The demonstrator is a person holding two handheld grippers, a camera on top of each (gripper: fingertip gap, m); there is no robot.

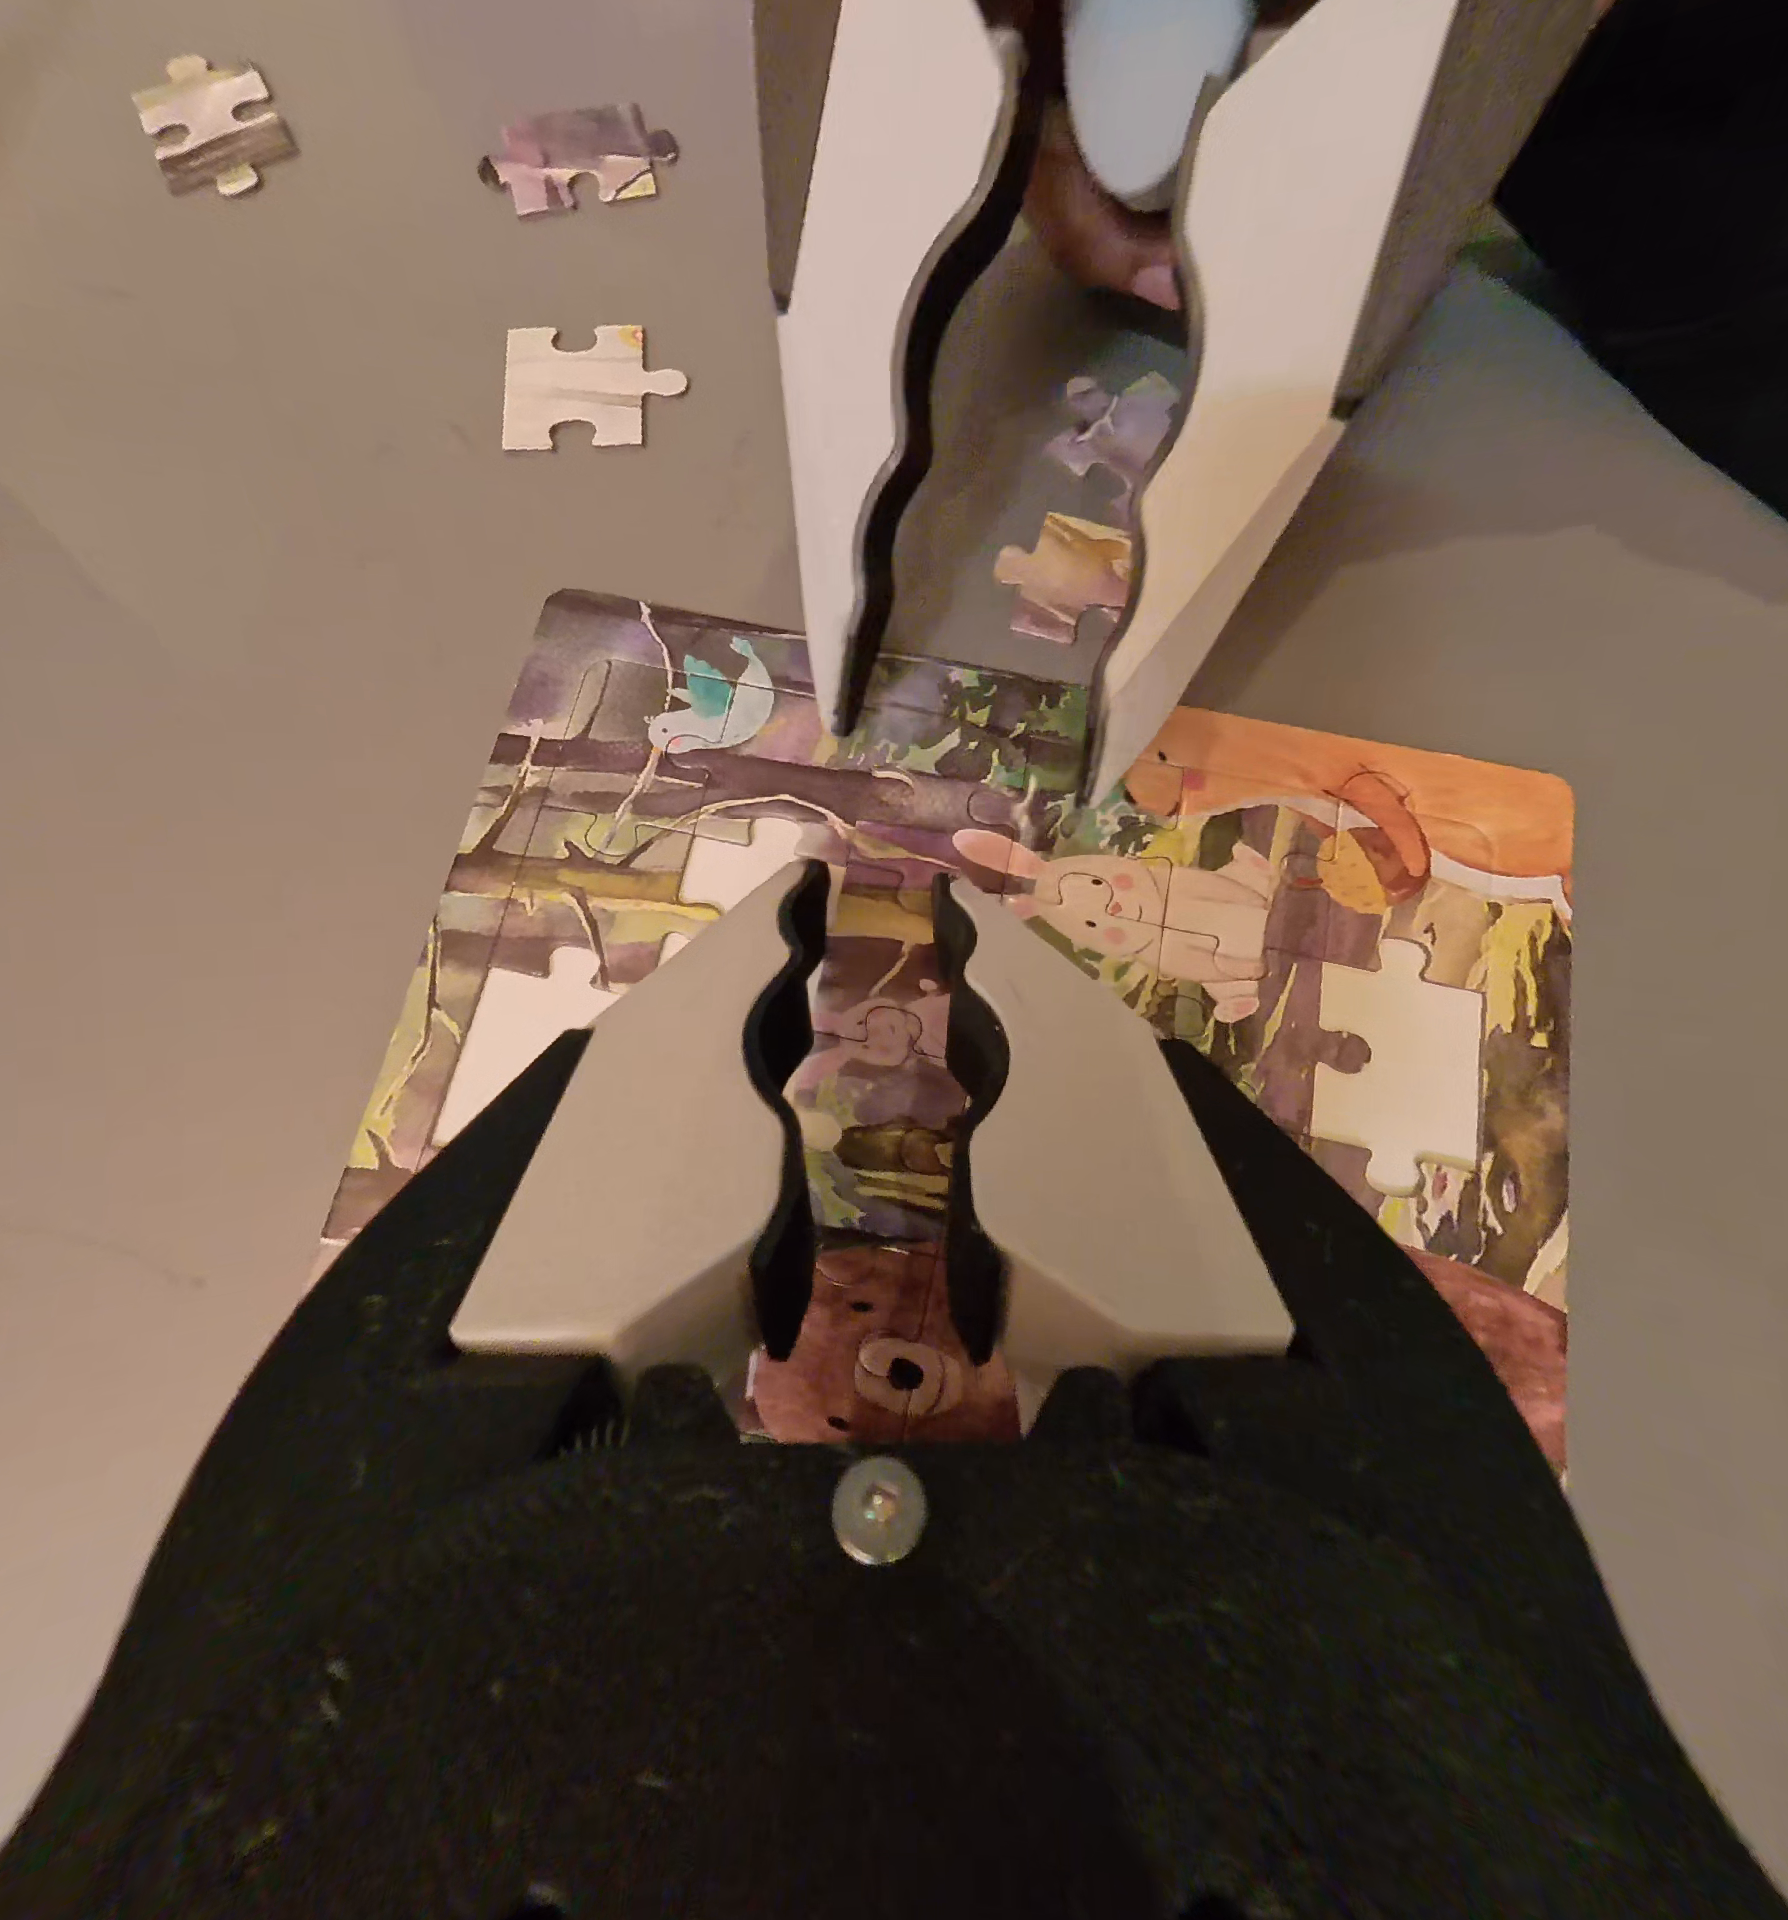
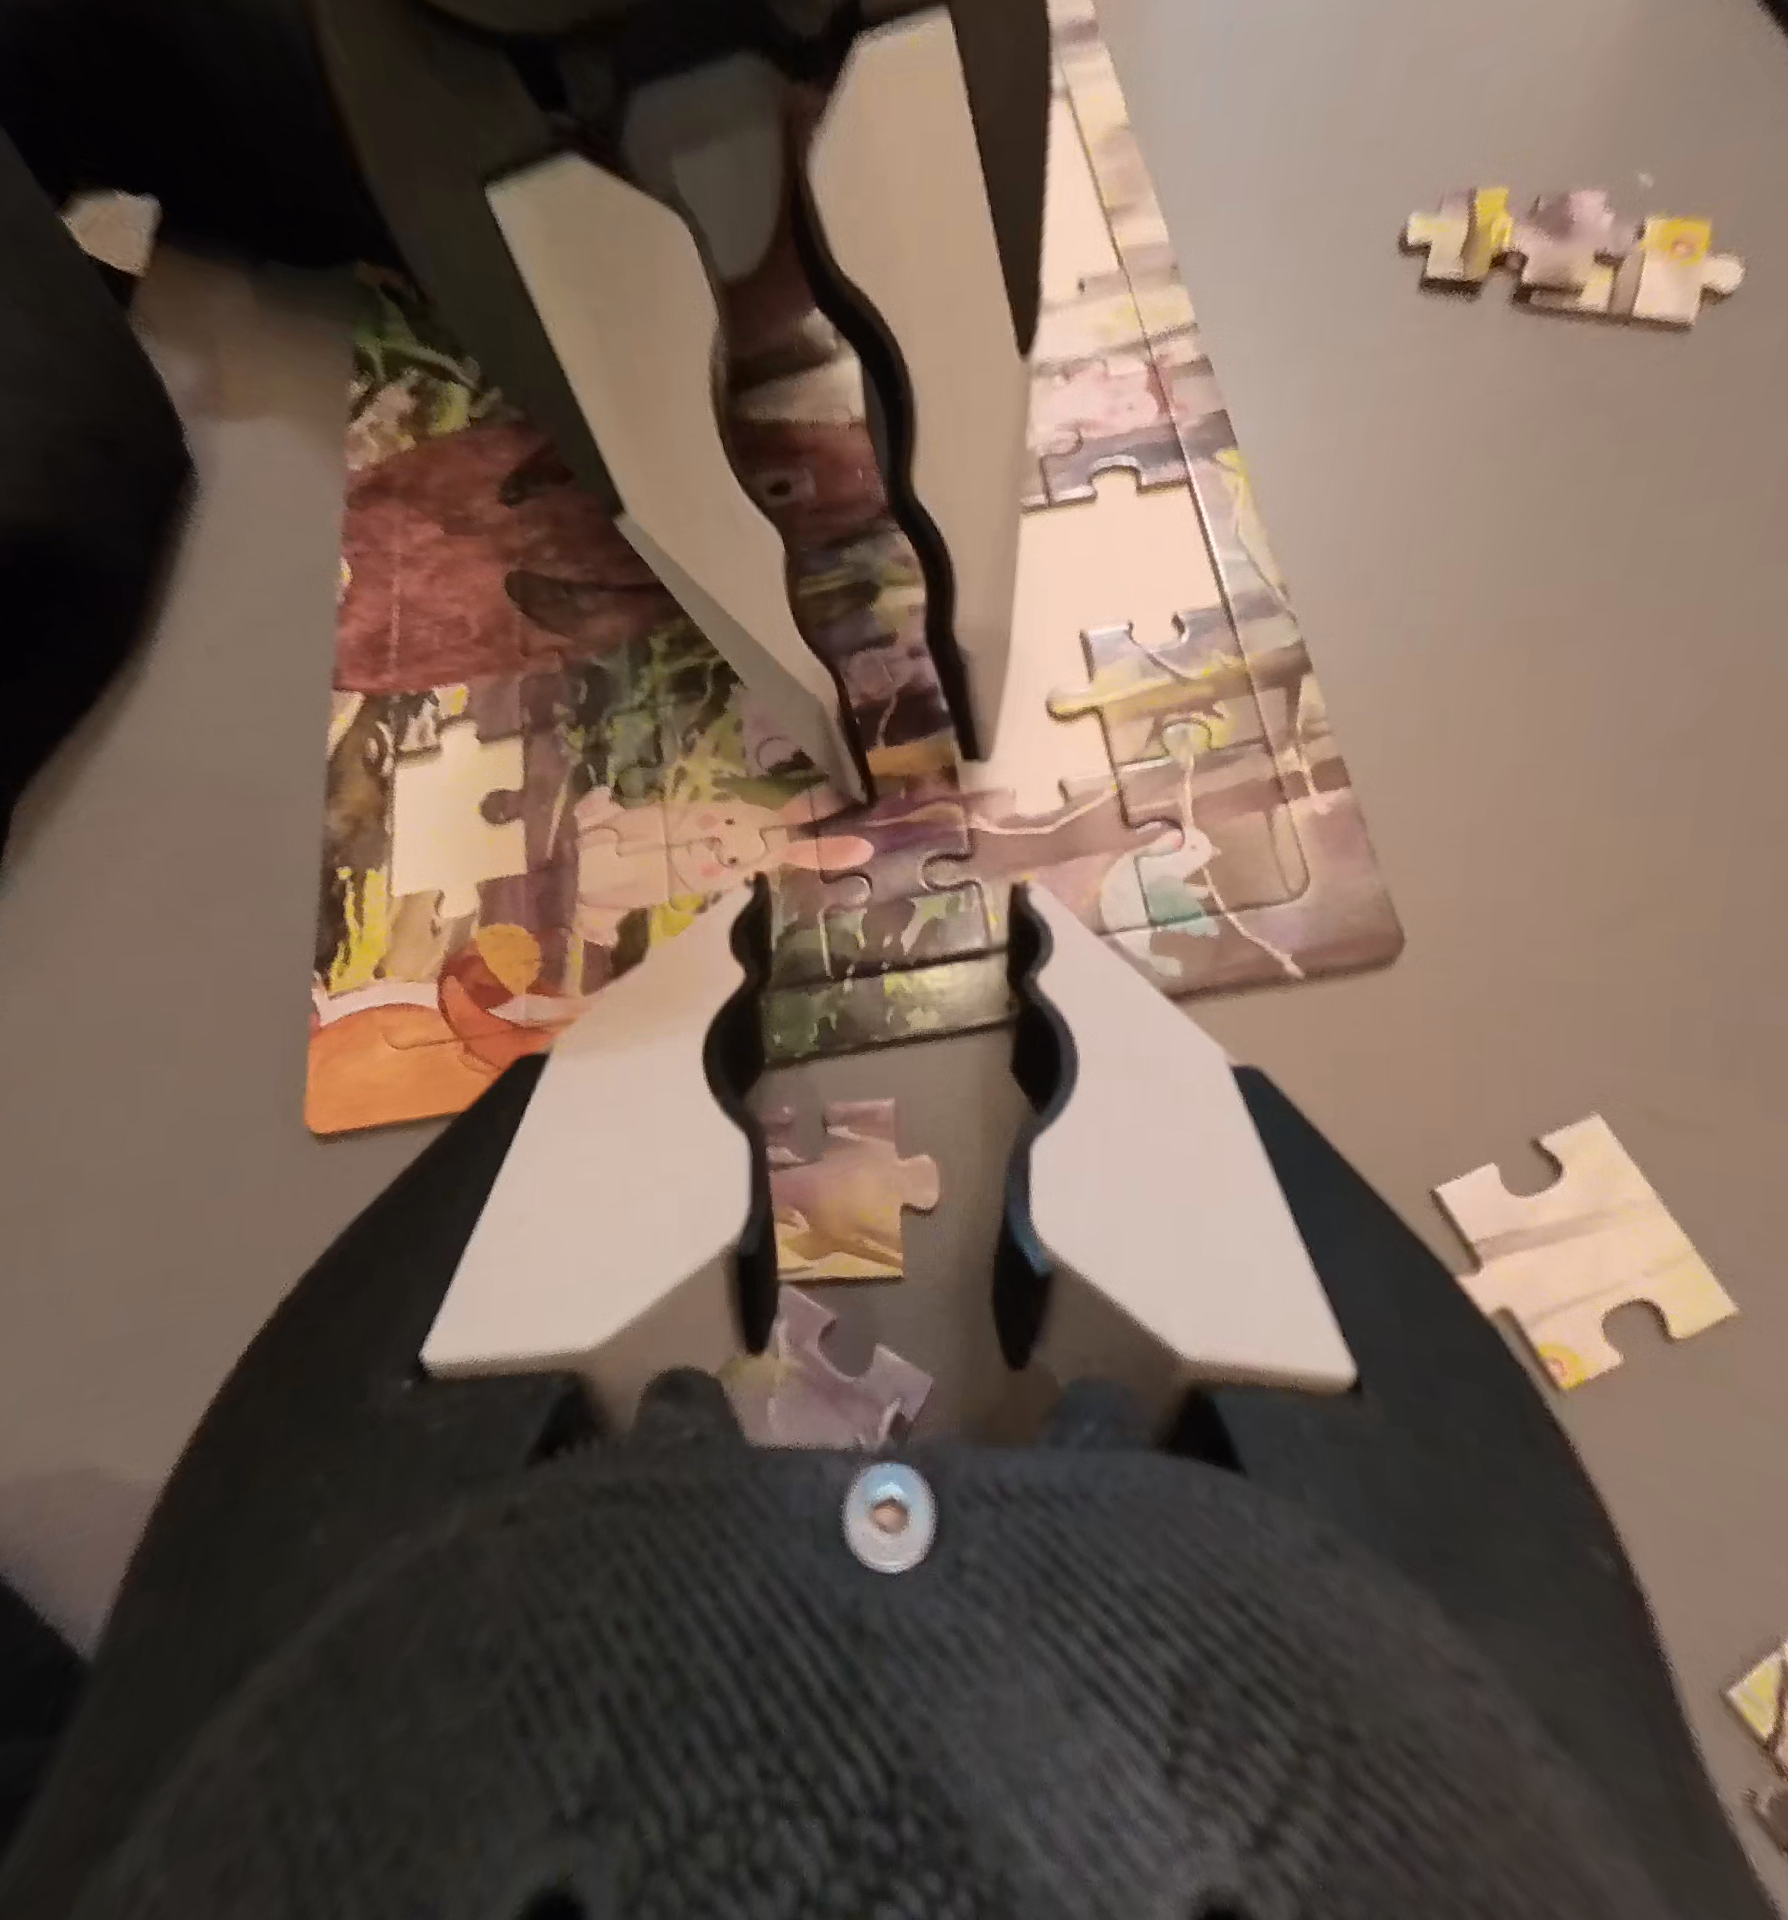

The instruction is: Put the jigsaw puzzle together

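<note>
Partly built jigsaw puzzle (image 1: 1233, 935) flat on the grey surface (image 1: 246, 831), directly under both tools. Several blank piece-shaped holes: one (image 1: 1389, 1070) right of the left tool's tips, two more to their left. Far edge of the puzzle just ahead of the left tool, with a notch there where the picture stops short.

Left tool (image 1: 874, 883) over the middle of the puzzle, fingers a narrow gap apart, nothing between them. Right tool (image 1: 963, 743) facing it from the far side, tips at the puzzle's far edge, spread wider, likewise empty; in its own view (image 2: 885, 904) the tips hover at the puzzle's near edge.

Two loose pieces (image 2: 848, 1195) on bare surface beneath the right tool, just off that edge. Pale loose piece (image 1: 583, 390) ahead-left of the left tool, two more (image 1: 215, 125) farther off. Open grey surface to the left tool's left. Joined strip of pieces (image 2: 1576, 260) far right of the right tool.
</note>
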